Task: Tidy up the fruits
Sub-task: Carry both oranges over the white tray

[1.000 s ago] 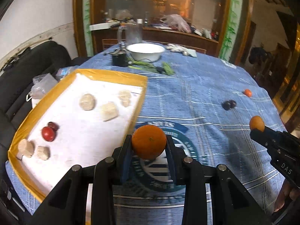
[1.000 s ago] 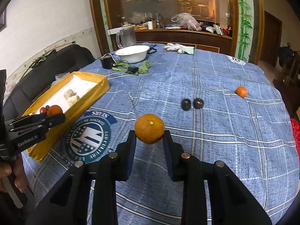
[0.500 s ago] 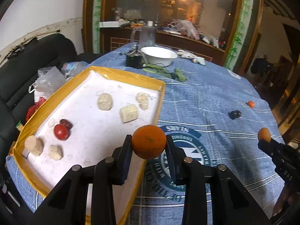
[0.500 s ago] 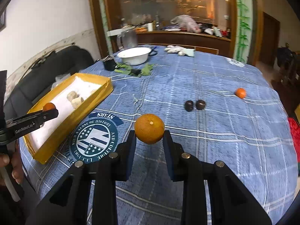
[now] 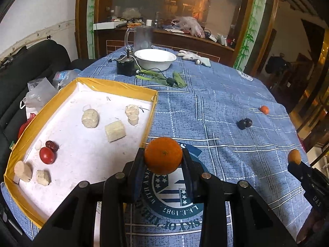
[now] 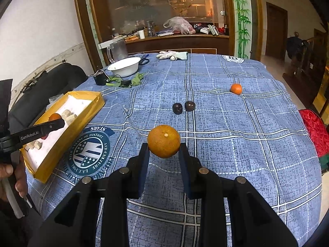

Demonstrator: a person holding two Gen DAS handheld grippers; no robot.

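My left gripper [image 5: 163, 160] is shut on an orange [image 5: 163, 156], held in the air near the right wall of the yellow-rimmed white tray [image 5: 151, 115]. The tray holds a red tomato [image 5: 47, 155], a dark red date [image 5: 52, 145] and several pale lumps. My right gripper [image 6: 163, 150] is shut on a second orange [image 6: 163, 141] above the blue checked cloth. Two dark plums [image 6: 183, 107] and a small tangerine [image 6: 236, 88] lie on the cloth beyond it. In the right wrist view the left gripper's [image 6: 53, 121] orange [image 6: 54, 116] shows over the tray [image 6: 67, 135].
At the far end of the table stand a white bowl [image 5: 155, 59], a glass mug [image 5: 141, 38], a black box with a cable [image 5: 125, 66], green leaves [image 5: 162, 77] and gloves [image 5: 194, 57]. A black sofa [image 5: 30, 61] with plastic bags lies left of the table.
The left gripper with its orange has shifted left toward the tray and now hangs by its right wall. The right gripper still holds its orange, nearly unmoved.
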